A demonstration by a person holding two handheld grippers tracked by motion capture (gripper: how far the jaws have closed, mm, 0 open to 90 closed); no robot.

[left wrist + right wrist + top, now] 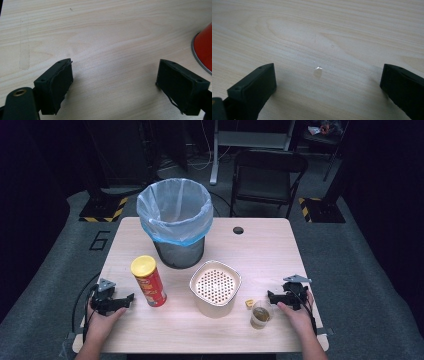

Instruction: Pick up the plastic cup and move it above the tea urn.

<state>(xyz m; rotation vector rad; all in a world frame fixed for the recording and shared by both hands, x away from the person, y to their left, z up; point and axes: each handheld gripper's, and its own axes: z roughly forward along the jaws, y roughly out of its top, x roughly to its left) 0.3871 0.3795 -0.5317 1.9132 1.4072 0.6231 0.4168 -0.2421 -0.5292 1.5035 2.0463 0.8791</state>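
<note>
Both grippers are held low over the counter [280, 245] — left gripper [131, 298] beside the chip can [148, 281], right gripper [270, 296] beside the cup [261, 314] — fingers spread apart, nothing gripped.

We note a red chip can [149, 282] with yellow lid, a cream perforated-top container [215, 287], a clear cup [261, 314] of amber liquid, a dark bin [176, 222] lined pale blue, black grippers, and a light woodgrain table [260, 250].
</note>
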